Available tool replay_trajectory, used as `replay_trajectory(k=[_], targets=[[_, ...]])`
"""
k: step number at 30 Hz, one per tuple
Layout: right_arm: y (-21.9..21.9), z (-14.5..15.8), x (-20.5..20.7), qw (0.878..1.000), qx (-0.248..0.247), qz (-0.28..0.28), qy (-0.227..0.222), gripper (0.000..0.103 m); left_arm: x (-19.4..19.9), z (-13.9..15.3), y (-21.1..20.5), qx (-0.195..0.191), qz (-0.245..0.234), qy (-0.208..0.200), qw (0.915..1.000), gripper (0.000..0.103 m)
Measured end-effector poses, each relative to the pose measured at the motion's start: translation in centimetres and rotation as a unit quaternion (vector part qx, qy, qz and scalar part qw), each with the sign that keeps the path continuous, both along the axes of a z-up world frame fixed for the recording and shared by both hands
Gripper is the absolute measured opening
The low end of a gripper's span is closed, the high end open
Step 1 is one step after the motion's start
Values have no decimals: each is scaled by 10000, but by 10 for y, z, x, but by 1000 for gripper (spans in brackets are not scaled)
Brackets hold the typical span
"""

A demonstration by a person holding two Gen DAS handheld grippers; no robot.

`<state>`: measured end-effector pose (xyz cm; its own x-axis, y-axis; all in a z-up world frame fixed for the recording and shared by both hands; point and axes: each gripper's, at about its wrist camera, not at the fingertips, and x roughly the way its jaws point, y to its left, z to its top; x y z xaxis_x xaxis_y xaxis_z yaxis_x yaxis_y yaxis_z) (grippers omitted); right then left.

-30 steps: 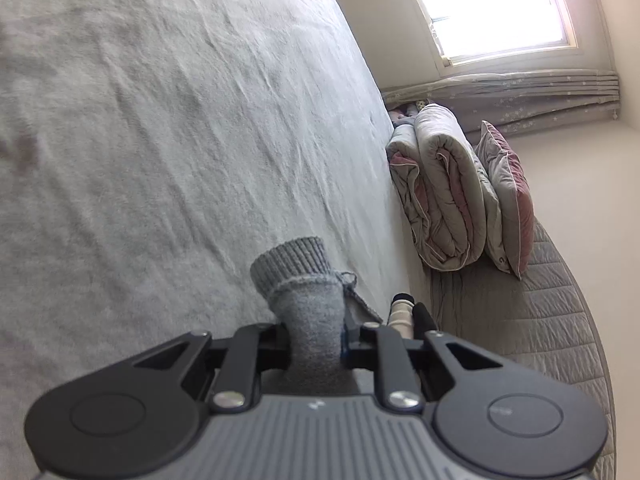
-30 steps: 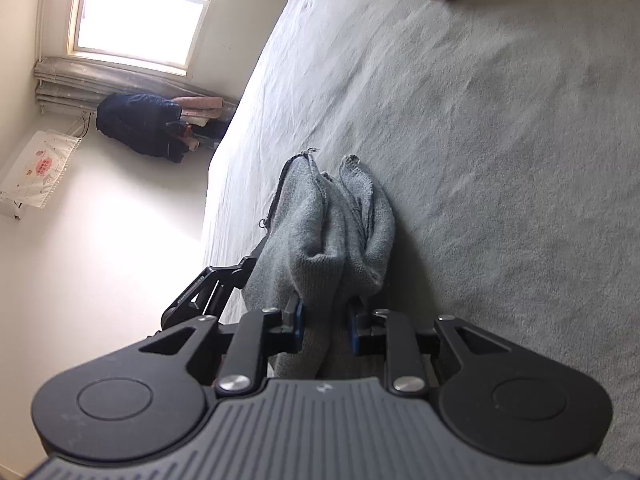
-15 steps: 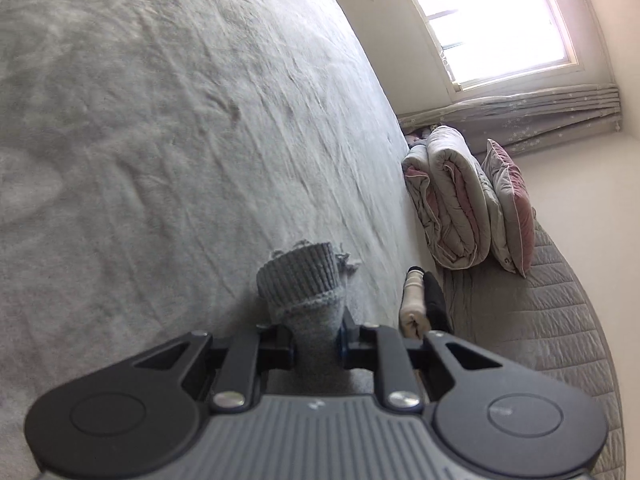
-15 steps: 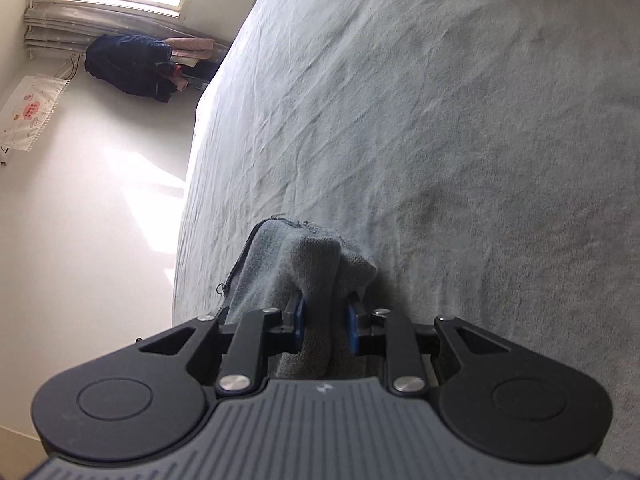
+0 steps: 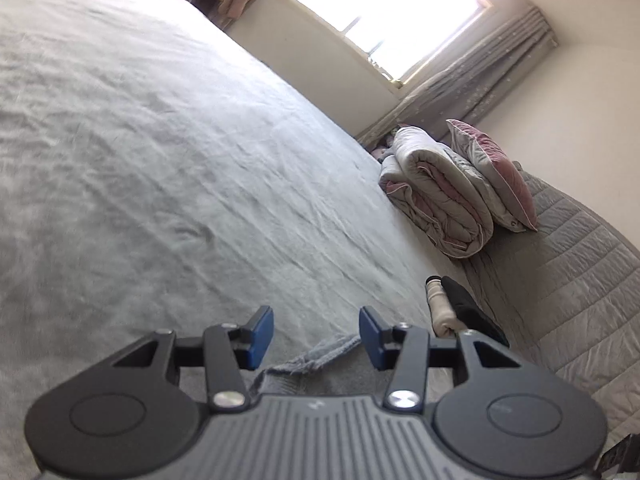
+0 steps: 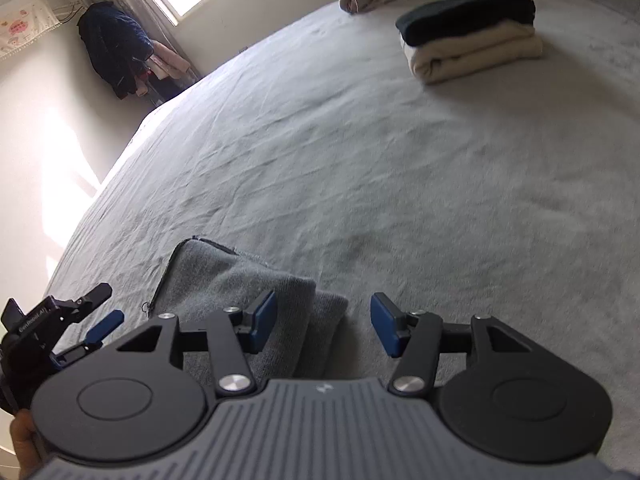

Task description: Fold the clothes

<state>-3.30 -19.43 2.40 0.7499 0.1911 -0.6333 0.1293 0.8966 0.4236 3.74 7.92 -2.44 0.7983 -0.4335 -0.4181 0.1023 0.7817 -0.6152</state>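
A grey knitted garment (image 6: 240, 292) lies folded on the grey bed sheet (image 6: 400, 168), close under both grippers. In the right wrist view my right gripper (image 6: 323, 326) hovers over its right edge, jaws opening, blue pads clear of the cloth. The left gripper (image 6: 92, 312) shows at the left edge of that view, just left of the garment. In the left wrist view my left gripper (image 5: 316, 336) has its jaws opening, nothing between the pads, and an edge of the grey garment (image 5: 316, 360) lies below them.
A stack of folded clothes (image 6: 472, 36), dark on cream, sits at the far right of the bed; it also shows as folded clothes (image 5: 452, 308). A rolled duvet (image 5: 436, 196) and a pink pillow (image 5: 496, 172) lie beyond. Dark clothes (image 6: 112, 48) hang by the window.
Both grippers have let go of the grey garment, which now lies flat on the bed. Both have drawn back and rolled, and their jaws stand apart.
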Motion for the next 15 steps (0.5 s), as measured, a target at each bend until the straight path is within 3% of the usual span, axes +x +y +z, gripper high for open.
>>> replay_trajectory(k=[3, 6, 10, 15], targets=[[18, 6, -8, 9958, -661, 67, -635, 56, 8, 10, -29, 596, -597, -549, 9949, 47], [40, 4, -13, 9870, -1162, 290, -1074, 52, 16, 12, -52, 971, -1273, -885, 9831, 27], [66, -7, -9, 9713, -1830, 658, -1370, 51, 36, 1, -81, 1425, -1897, -724, 9687, 12], [67, -31, 4, 9684, -2086, 786, -1121, 48, 53, -29, -101, 1954, -2060, -296, 9584, 8]])
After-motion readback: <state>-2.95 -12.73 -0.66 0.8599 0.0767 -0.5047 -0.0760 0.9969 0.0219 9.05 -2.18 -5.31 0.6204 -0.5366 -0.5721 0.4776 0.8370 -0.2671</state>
